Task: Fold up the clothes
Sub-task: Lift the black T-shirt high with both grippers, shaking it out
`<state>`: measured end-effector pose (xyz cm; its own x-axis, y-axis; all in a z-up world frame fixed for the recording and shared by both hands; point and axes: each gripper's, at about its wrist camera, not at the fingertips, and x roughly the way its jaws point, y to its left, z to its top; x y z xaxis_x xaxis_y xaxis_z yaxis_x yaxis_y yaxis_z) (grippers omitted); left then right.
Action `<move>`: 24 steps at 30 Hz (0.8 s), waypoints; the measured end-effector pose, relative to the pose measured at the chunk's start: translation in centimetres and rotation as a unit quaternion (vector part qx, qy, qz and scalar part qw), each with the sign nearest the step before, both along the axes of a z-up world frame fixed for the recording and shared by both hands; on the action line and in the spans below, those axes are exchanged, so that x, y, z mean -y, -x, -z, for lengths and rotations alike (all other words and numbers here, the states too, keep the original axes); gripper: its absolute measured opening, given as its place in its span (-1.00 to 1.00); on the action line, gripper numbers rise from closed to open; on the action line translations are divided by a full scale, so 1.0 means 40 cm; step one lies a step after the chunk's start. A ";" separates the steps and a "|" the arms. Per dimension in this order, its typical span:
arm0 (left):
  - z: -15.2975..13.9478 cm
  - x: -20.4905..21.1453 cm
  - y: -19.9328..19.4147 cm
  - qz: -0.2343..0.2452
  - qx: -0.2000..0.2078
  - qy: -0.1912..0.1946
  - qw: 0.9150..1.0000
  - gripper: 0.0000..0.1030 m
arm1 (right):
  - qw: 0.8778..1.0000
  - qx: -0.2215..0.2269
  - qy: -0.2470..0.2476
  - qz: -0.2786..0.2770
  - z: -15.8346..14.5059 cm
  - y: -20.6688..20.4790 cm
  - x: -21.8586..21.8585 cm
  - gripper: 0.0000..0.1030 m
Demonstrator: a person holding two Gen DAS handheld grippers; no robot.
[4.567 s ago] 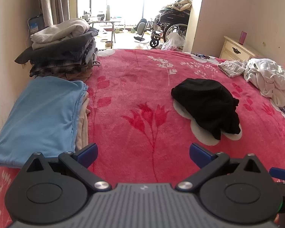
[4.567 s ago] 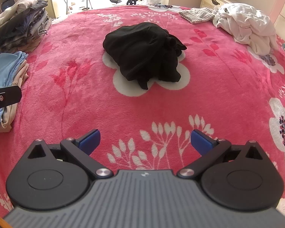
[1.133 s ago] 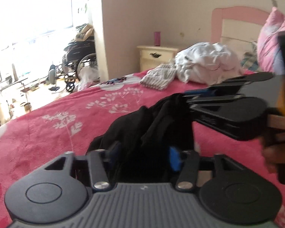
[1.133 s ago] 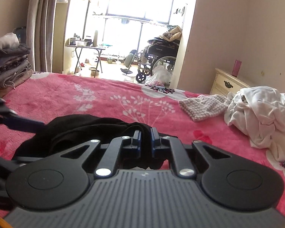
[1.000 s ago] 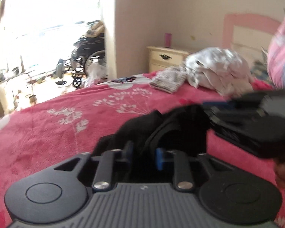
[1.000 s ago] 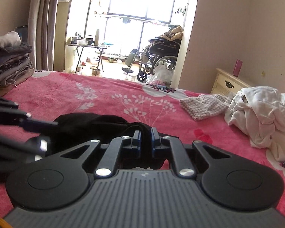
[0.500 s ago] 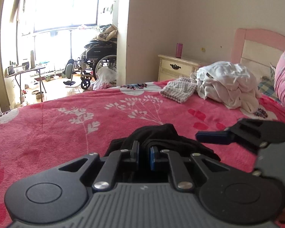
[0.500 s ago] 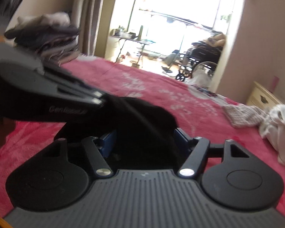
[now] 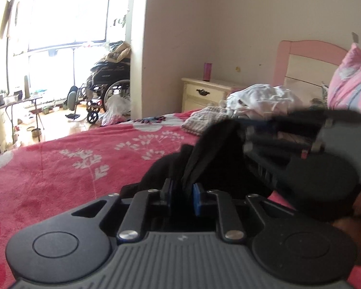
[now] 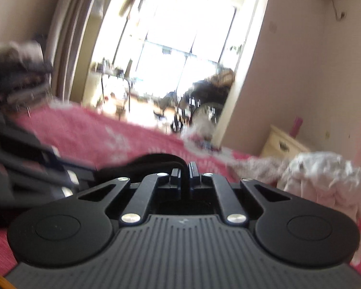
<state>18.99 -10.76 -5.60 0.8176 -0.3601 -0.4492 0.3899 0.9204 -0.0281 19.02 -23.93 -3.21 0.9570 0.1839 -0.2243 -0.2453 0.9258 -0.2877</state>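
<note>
Garment (image 9: 211,159) (black) held above the red bedspread (image 9: 67,166).
It is clamped by left gripper (image 9: 183,193) and right gripper (image 10: 185,172).

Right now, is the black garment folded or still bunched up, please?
Bunched, not folded: the black garment hangs in rumpled folds, pinched between the left claw and right claw.

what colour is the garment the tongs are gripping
Black. The garment shows best in the left wrist view, against the red floral bedspread.
</note>
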 end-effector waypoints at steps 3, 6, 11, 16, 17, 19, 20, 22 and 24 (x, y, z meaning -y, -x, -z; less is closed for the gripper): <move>-0.026 0.007 0.037 0.009 0.006 0.003 1.000 -0.40 | 0.999 0.028 -0.014 -0.016 -0.079 0.048 0.013 -0.92; -0.039 0.014 0.074 0.010 0.003 0.003 1.000 -0.37 | 0.998 0.053 -0.031 -0.030 -0.162 0.096 0.029 -0.92; -0.055 0.015 0.139 0.000 0.007 -0.013 1.000 -0.33 | 0.993 0.089 -0.058 -0.043 -0.299 0.186 0.067 -0.92; -0.112 -0.042 0.200 -0.037 0.042 -0.013 0.998 -0.32 | 0.988 0.090 -0.105 -0.061 -0.416 0.271 0.123 -0.92; -0.127 -0.053 0.208 -0.045 0.053 -0.015 0.997 -0.32 | 0.987 0.086 -0.115 -0.068 -0.431 0.287 0.130 -0.92; -0.155 -0.077 0.224 -0.062 0.072 -0.016 0.995 -0.32 | 0.985 0.083 -0.129 -0.079 -0.457 0.331 0.137 -0.92; -0.171 -0.090 0.230 -0.070 0.079 -0.013 0.994 -0.31 | 0.984 0.083 -0.132 -0.083 -0.467 0.351 0.140 -0.92; -0.197 -0.113 0.242 -0.081 0.092 -0.007 0.992 -0.28 | 0.982 0.077 -0.149 -0.091 -0.490 0.379 0.148 -0.92; -0.208 -0.129 0.245 -0.087 0.097 -0.008 0.991 -0.24 | 0.981 0.060 -0.163 -0.089 -0.490 0.382 0.161 -0.92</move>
<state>9.19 -5.59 2.73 0.9382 -0.2001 -0.2823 0.2217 0.9740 0.0463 3.73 -30.38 16.37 0.9188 0.3945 -0.0139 -0.3947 0.9186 -0.0194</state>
